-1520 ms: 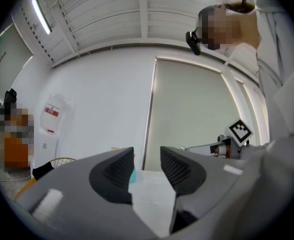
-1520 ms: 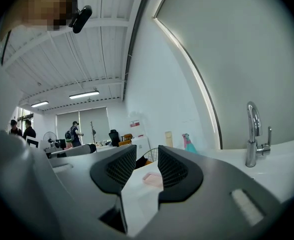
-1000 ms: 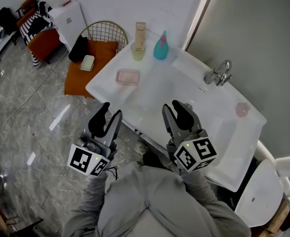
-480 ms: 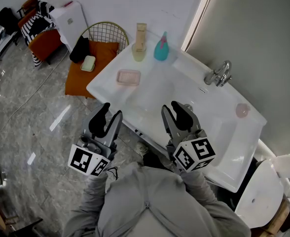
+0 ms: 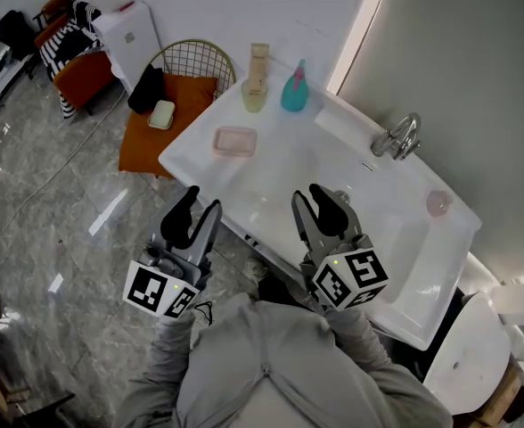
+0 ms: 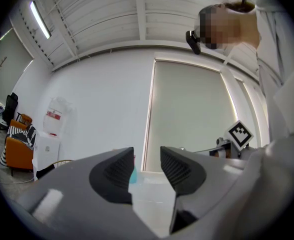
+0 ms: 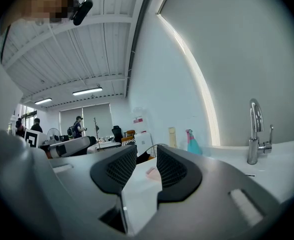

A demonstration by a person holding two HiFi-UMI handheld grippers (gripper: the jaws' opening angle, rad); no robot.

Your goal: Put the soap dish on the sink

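The pink soap dish (image 5: 235, 141) lies on the sink (image 5: 188, 161) deck near its left edge. It is probably light, rigid and slick, best pinched across 1 rim. The left gripper (image 5: 197, 203) and right gripper (image 5: 315, 196) are empty, jaws slightly apart.

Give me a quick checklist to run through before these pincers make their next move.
1. Left gripper empty, jaws apart: ok.
2. Right gripper empty, jaws apart: ok.
3. Pink soap dish lying flat on the sink, on its left ledge: ok.
4. Dish apart from the yellow bottle and teal bottle behind it: ok.
5. Whether the pale item on the orange chair is a second soap dish to move: cannot tell.
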